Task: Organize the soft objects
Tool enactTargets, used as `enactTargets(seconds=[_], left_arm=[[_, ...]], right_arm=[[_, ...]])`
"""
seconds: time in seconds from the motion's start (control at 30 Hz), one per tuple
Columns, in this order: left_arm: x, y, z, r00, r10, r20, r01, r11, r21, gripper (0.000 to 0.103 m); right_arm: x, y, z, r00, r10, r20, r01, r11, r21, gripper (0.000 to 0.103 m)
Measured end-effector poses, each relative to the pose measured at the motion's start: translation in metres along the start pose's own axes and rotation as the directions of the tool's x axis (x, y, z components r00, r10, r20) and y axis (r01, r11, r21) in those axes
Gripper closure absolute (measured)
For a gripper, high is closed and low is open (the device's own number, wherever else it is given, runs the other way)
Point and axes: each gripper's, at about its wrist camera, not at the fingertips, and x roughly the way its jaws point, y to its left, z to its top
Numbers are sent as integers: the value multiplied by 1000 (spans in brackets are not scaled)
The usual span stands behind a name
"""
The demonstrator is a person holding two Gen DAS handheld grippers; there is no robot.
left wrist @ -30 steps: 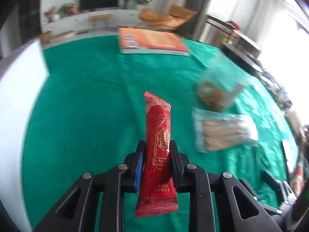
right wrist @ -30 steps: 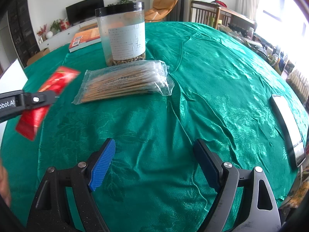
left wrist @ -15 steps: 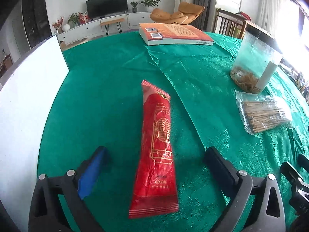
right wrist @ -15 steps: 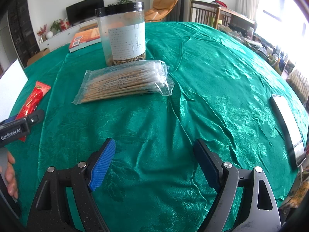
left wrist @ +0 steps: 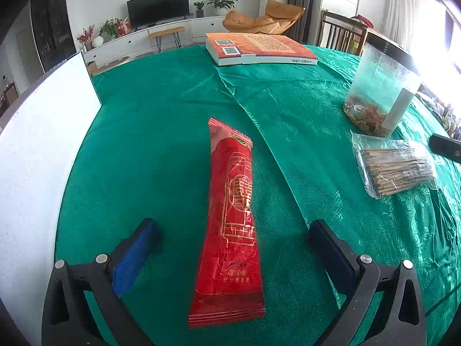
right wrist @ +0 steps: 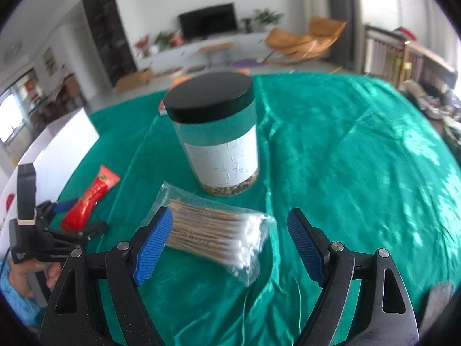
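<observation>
A long red snack packet (left wrist: 230,201) lies flat on the green tablecloth (left wrist: 149,132), lengthwise between the wide-apart fingers of my left gripper (left wrist: 232,239), which is open and does not touch it. The right wrist view shows the same packet (right wrist: 89,201) at the left, with the left gripper (right wrist: 77,216) around its near end. My right gripper (right wrist: 229,219) is open and hovers over a clear bag of cotton swabs (right wrist: 219,230). The bag lies between its blue pads (right wrist: 152,242), which do not press on it. In the left wrist view the swab bag (left wrist: 397,173) lies at the right.
A clear jar with a black lid (right wrist: 219,141) stands just behind the swab bag. An orange book (left wrist: 259,49) lies at the table's far side. A white board (left wrist: 34,158) runs along the left edge. A hand (right wrist: 26,276) holds the left gripper's handle.
The left gripper opened and let the red packet down flat onto the cloth. The right gripper moved forward and tilted, from bare cloth to over the swab bag near the jar.
</observation>
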Motion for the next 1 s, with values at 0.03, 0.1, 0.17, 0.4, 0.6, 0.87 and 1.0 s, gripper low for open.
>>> enactTargets(seconds=[0.03, 0.1, 0.17, 0.4, 0.6, 0.87, 1.0], left_arm=[[0, 0, 1, 1000, -1, 0, 1, 1000, 0, 0], [0, 0, 1, 1000, -1, 0, 1, 1000, -1, 0], [1, 0, 1, 1000, -1, 0, 1, 1000, 0, 0], [1, -1, 0, 1000, 2, 1, -2, 1000, -3, 0], [1, -1, 0, 1000, -4, 3, 4, 1000, -7, 0], [2, -1, 0, 1000, -2, 3, 2, 1000, -7, 0], [3, -1, 1, 1000, -2, 3, 2, 1000, -7, 0]], right_arm=[[10, -1, 1, 1000, 9, -20, -9, 1000, -5, 19], [29, -1, -1, 997, 38, -64, -38, 999, -7, 18], [39, 6, -11, 985, 99, -141, -103, 994, -22, 18], [-6, 75, -26, 978, -1, -211, -90, 903, -420, 19], [58, 113, -6, 953, -103, -285, -86, 810, -581, 19], [57, 82, -10, 924, -44, -379, -105, 925, -364, 64], [12, 47, -32, 931, -34, -363, -57, 970, -237, 68]])
